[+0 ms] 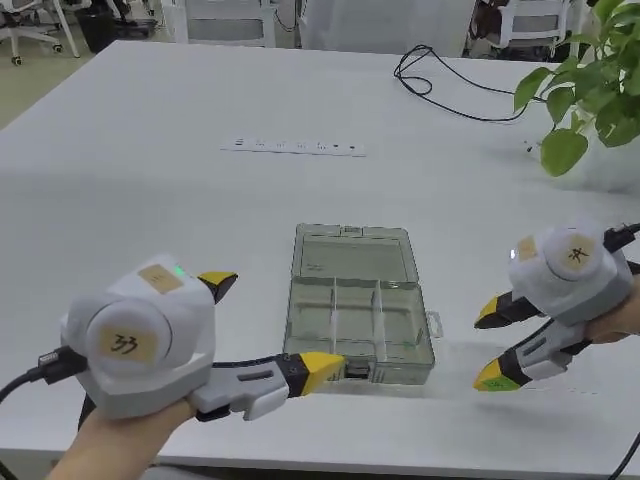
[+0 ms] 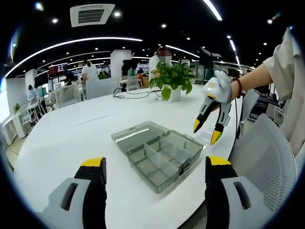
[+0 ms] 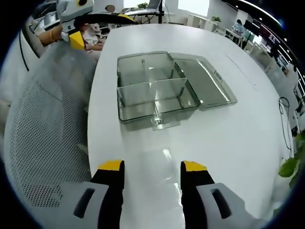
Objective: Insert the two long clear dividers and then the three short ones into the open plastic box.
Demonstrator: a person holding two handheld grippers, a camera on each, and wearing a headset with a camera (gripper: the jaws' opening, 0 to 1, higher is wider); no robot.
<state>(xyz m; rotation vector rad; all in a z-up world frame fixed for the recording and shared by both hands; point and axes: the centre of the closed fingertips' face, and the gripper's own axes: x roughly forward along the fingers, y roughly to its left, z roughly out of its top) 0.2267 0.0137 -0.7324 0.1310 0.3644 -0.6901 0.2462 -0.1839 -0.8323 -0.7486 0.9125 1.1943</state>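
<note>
The clear plastic box lies open on the white table, its lid laid flat behind it. Clear dividers stand inside and split it into several compartments; they show again in the box in the right gripper view. My left gripper hovers at the box's near left corner, open with nothing between its jaws. My right gripper hangs open and bare a little off the box's right side. The left gripper view looks over the box between its own open jaws and catches the right gripper beyond it.
A white power strip lies farther back on the table, with a black cable and a potted plant at the far right. The table's near edge runs just below the grippers. A mesh chair stands by that edge.
</note>
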